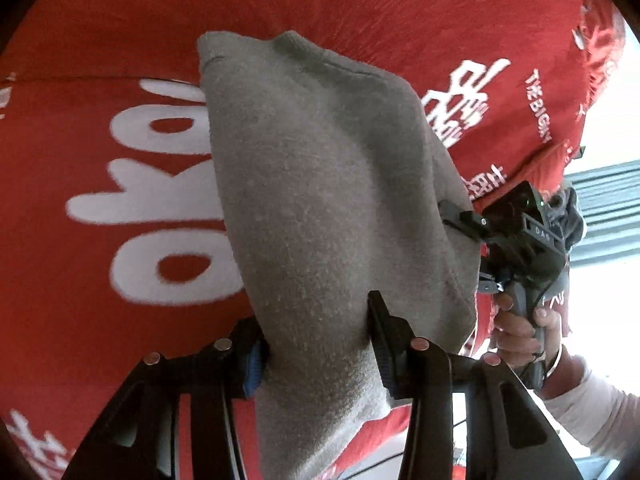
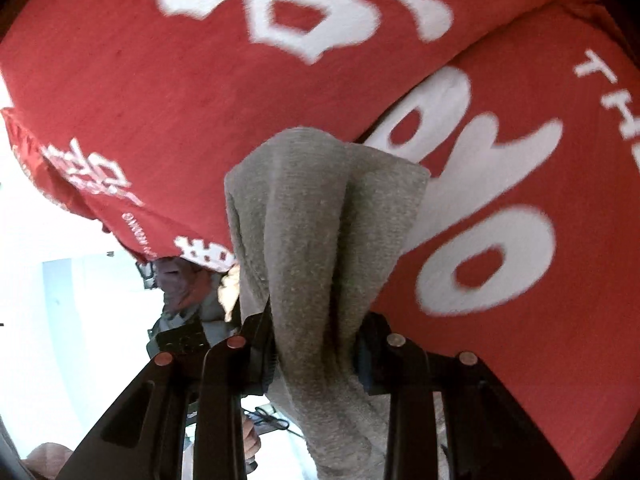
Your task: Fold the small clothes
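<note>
A small grey knit garment (image 1: 320, 184) hangs lifted over a red cloth with white lettering (image 1: 100, 220). My left gripper (image 1: 320, 344) is shut on one bunched edge of the garment. My right gripper (image 2: 316, 344) is shut on another bunched edge of the same grey garment (image 2: 316, 232). The right gripper also shows in the left wrist view (image 1: 472, 228), its tips pinching the garment's right edge, held by a bare hand (image 1: 520, 328). The garment's far end droops toward the red cloth.
The red cloth (image 2: 140, 92) covers the surface and ends at a draped edge (image 2: 80, 200). Beyond it lie a pile of other clothes (image 2: 188, 288), a bright white area and grey slats (image 1: 608, 204).
</note>
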Demonstrator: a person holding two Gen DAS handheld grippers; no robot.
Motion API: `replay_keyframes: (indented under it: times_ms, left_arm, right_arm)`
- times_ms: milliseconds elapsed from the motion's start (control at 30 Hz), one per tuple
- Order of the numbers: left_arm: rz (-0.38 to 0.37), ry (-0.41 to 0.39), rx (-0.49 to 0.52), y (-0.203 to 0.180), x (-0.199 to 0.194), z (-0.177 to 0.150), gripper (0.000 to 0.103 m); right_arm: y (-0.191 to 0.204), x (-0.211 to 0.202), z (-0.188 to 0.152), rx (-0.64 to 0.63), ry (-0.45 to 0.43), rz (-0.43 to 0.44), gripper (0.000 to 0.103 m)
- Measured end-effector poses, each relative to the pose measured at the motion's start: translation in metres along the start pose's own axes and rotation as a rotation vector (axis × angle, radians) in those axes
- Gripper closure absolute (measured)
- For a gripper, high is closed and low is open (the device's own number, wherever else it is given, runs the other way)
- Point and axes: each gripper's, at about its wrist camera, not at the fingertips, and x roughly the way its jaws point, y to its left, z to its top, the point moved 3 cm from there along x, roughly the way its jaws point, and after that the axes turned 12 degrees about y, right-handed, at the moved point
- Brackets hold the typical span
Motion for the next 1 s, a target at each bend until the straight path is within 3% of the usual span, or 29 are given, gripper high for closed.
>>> replay_keyframes:
  times_ms: [233, 400, 533, 600, 767, 833, 867, 900, 933, 967, 1000]
  left_arm:
    - [0.055, 0.024, 0.001, 0.007, -0.03, -0.048, 0.057]
    - [0.131, 0.05, -0.042, 0.053, -0.023, -0.078, 0.057]
    - [0.187, 0.062, -0.096, 0.087, -0.015, -0.089, 0.057]
    - [0.158, 0.051, -0.104, 0.093, -0.022, -0.094, 0.057]
    - [0.253, 0.02, -0.106, 0.086, -0.04, -0.096, 0.057]
    - [0.296, 0.019, -0.102, 0.082, -0.043, -0.097, 0.056]
    - [0.309, 0.017, -0.094, 0.083, -0.047, -0.101, 0.056]
    - [0.321, 0.013, -0.089, 0.081, -0.047, -0.102, 0.056]
    - [0.332, 0.009, -0.086, 0.077, -0.046, -0.1, 0.053]
    - [0.355, 0.004, -0.081, 0.072, -0.044, -0.1, 0.032]
    - [0.378, -0.005, -0.076, 0.069, -0.044, -0.1, 0.02]
  right_arm:
    - [0.015, 0.045, -0.059, 0.067, 0.052, 0.071, 0.069]
    - [-0.006, 0.082, -0.089, 0.092, 0.07, 0.071, 0.069]
    - [-0.028, 0.112, -0.09, 0.119, 0.09, -0.049, 0.069]
    - [-0.032, 0.111, -0.087, 0.124, 0.069, -0.11, 0.066]
    - [-0.016, 0.087, -0.097, 0.08, 0.032, -0.319, 0.054]
    - [-0.006, 0.069, -0.107, 0.039, -0.012, -0.396, 0.054]
    - [0.006, 0.062, -0.115, 0.003, -0.042, -0.421, 0.059]
    - [0.011, 0.058, -0.121, -0.02, -0.053, -0.425, 0.072]
    - [0.019, 0.058, -0.127, -0.045, -0.053, -0.414, 0.077]
    - [0.029, 0.063, -0.134, -0.077, -0.033, -0.397, 0.079]
    - [0.035, 0.071, -0.136, -0.093, -0.013, -0.397, 0.079]
